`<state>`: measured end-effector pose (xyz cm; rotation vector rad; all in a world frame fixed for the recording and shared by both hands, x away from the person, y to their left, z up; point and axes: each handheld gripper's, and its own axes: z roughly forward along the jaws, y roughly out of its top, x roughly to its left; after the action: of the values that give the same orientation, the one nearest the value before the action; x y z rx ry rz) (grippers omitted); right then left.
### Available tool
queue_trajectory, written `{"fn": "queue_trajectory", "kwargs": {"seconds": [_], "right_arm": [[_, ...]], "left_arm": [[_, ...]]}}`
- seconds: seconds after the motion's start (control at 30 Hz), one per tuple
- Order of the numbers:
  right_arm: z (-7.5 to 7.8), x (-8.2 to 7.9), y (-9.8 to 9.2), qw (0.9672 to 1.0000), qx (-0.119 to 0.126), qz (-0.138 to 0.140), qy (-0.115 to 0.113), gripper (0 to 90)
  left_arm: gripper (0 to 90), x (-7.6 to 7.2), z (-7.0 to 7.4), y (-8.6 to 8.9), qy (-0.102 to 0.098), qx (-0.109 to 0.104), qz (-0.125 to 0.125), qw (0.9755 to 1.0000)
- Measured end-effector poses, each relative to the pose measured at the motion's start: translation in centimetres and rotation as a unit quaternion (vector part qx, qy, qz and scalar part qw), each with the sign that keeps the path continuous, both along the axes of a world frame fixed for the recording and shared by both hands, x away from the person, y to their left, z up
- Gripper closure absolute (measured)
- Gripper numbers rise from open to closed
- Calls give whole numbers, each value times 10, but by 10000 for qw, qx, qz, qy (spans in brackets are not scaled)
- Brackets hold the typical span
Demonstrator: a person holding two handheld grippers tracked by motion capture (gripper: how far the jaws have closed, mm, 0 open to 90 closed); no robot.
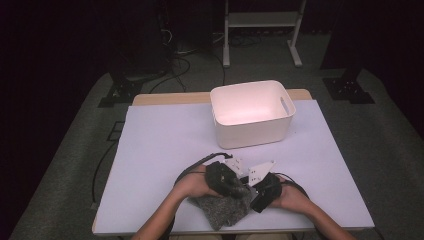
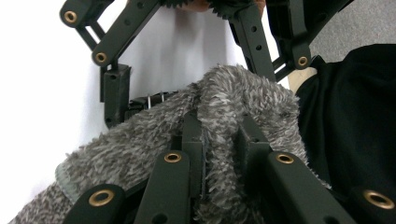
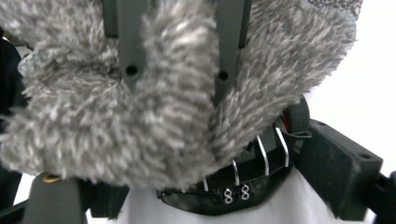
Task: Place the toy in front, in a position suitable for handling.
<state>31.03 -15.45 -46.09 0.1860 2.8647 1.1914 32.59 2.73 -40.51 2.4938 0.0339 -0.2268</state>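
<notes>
Pinching a fold of the grey fuzzy cloth (image 2: 219,116), my left gripper (image 1: 239,189) has its jaws pressed nearly together on the pile, and that grip looks sound. The cloth itself lies at the near edge of the table (image 1: 165,145), well short of the white bin (image 1: 250,112), bunched under both my hands.

My right gripper (image 1: 260,197), just right of that pinch, has its jaws spread wide; in the left gripper view they stand apart past the cloth. I judge it has no hold.

That leaves the whole cloth hanging from one narrow fold. If I lift toward the bin now, the loose part nearest me could drag off the table edge and pull the fold out of my left jaws. The fluffy pile could also snag on the right gripper's open linkage, so the cloth might tug sideways and drop short of the bin's rim.
</notes>
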Motion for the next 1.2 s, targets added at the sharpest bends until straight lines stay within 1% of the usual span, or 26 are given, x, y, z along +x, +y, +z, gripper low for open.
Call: {"fn": "queue_trajectory", "kwargs": {"seconds": [0.17,0.23,0.33,0.47,0.57,0.67,0.7,0.8,0.87,0.9,1.0,1.03,1.1,1.2], "right_arm": [[0,-4,-2,10000,-5,-48,-54,205],[0,-4,-2,9999,-12,-23,-100,208],[0,-6,-3,9999,26,-100,-34,214],[0,-9,-4,9999,5,-114,-53,229],[0,-10,-4,9999,-3,-101,-95,232],[1,-11,-4,9999,-19,-113,-111,232],[1,-11,-4,9999,-17,-114,-110,232],[1,-11,-4,9999,-9,-110,-109,232],[1,-12,-4,9999,-25,-129,-107,232],[1,-12,-4,9998,-25,-117,-145,231],[2,-14,-3,9997,-41,-115,-204,232],[2,-15,-3,9997,-47,-147,-194,232],[2,-15,-3,9996,-63,-121,-258,232],[2,-16,-3,9995,-85,-121,-271,232]], "left_arm": [[770,1,1,16,6,-29,189,9998],[770,2,1,25,-6,14,269,9996],[770,3,1,41,4,53,433,9990],[770,3,0,64,33,121,659,9977],[770,3,-1,80,62,116,789,9968],[769,3,-2,95,64,145,960,9953],[768,3,-3,102,73,143,1055,9943],[766,4,-4,114,92,195,1210,9924],[766,5,-5,117,104,220,1241,9920],[766,5,-5,117,112,211,1260,9917],[766,7,-6,116,128,230,1273,9915],[766,8,-6,114,119,254,1251,9917],[766,9,-6,110,125,233,1251,9918],[766,12,-3,100,101,222,1192,9926]]}}
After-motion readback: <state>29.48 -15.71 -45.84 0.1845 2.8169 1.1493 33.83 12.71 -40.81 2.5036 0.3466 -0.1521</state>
